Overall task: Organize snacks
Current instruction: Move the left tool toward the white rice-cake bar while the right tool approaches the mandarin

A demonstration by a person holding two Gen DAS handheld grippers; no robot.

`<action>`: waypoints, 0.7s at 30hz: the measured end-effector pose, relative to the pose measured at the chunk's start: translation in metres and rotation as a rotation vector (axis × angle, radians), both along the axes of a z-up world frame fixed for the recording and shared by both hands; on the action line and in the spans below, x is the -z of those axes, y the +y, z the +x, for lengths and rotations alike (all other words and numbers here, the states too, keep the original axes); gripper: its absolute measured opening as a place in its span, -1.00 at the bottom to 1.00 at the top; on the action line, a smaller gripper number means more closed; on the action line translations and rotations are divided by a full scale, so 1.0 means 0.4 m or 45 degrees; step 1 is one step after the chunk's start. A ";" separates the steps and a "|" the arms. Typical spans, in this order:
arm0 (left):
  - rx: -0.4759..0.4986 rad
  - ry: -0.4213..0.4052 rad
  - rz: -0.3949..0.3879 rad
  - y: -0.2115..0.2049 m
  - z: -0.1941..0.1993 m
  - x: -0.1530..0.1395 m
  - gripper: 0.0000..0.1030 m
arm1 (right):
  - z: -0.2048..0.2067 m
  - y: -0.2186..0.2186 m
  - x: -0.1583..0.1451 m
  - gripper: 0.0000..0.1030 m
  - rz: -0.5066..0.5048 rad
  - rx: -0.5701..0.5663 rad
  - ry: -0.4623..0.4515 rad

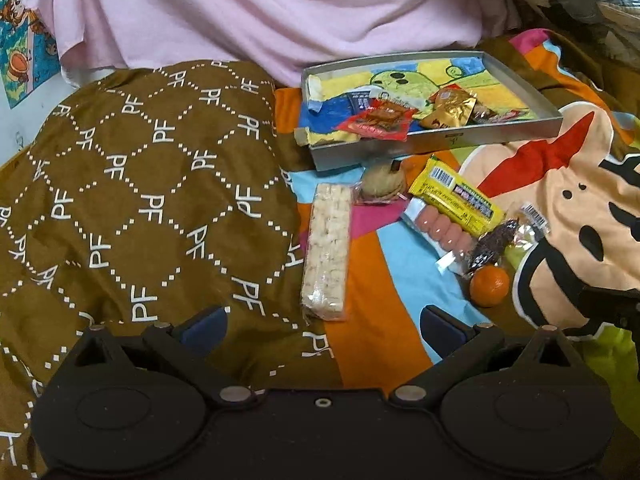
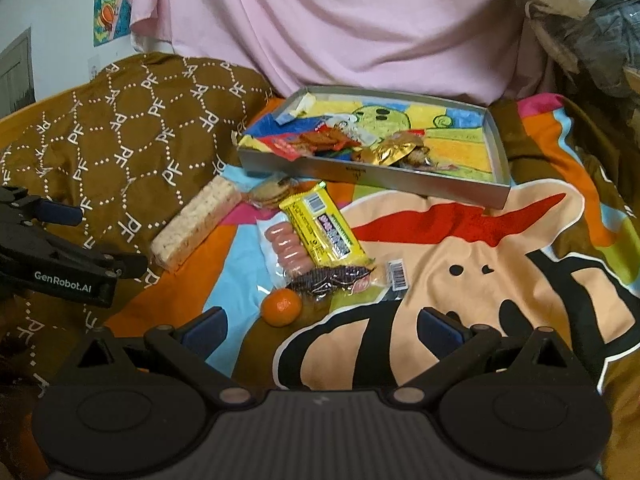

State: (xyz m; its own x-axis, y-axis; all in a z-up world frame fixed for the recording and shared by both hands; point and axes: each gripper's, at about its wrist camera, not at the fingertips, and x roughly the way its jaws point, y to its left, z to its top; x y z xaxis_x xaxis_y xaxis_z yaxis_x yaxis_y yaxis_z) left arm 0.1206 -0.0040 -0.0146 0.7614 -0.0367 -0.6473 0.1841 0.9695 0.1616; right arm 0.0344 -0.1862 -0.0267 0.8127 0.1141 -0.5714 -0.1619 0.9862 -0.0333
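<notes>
A grey metal tray (image 1: 492, 132) (image 2: 360, 174) with a colourful lining holds a red packet (image 1: 376, 122) (image 2: 308, 142) and a gold packet (image 1: 450, 110) (image 2: 394, 152). In front of it on the bedspread lie a long rice-cracker bar (image 1: 326, 250) (image 2: 198, 222), a round cookie (image 1: 378, 186) (image 2: 270, 192), a yellow bar (image 1: 460, 198) (image 2: 324, 228), a sausage pack (image 1: 438, 230) (image 2: 286, 250), a dark wrapped snack (image 1: 494, 242) (image 2: 340, 278) and a small orange (image 1: 489, 285) (image 2: 281, 307). My left gripper (image 1: 324, 326) is open just short of the cracker bar. My right gripper (image 2: 322, 330) is open near the orange.
A brown patterned pillow (image 1: 140, 200) (image 2: 132, 148) rises on the left. Pink cloth (image 1: 260, 12) (image 2: 340, 28) hangs behind the tray. The left gripper's body (image 2: 52, 256) shows at the left edge of the right wrist view. Dark bags (image 2: 580, 20) are piled at the back right.
</notes>
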 end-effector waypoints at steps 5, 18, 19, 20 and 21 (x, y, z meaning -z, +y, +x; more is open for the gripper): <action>-0.020 0.047 -0.020 0.016 0.016 0.023 0.99 | 0.017 0.015 0.020 1.00 -0.010 0.003 0.025; -0.005 0.033 -0.016 0.018 0.073 0.048 0.99 | 0.050 0.049 0.071 1.00 -0.001 0.009 0.059; -0.001 0.031 -0.017 0.017 0.081 0.053 0.99 | 0.054 0.051 0.076 1.00 0.001 0.009 0.063; 0.003 0.031 -0.019 0.015 0.088 0.057 0.99 | 0.058 0.054 0.080 1.00 0.001 0.010 0.067; 0.006 0.031 -0.022 0.015 0.096 0.062 0.99 | 0.062 0.057 0.084 1.00 0.001 0.010 0.070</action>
State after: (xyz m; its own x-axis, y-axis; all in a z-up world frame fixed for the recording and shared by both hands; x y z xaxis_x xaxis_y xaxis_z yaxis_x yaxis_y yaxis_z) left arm 0.1589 0.0020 -0.0395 0.7451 -0.0517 -0.6649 0.1927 0.9712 0.1404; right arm 0.0592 -0.1635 -0.0604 0.7807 0.1082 -0.6154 -0.1557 0.9875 -0.0238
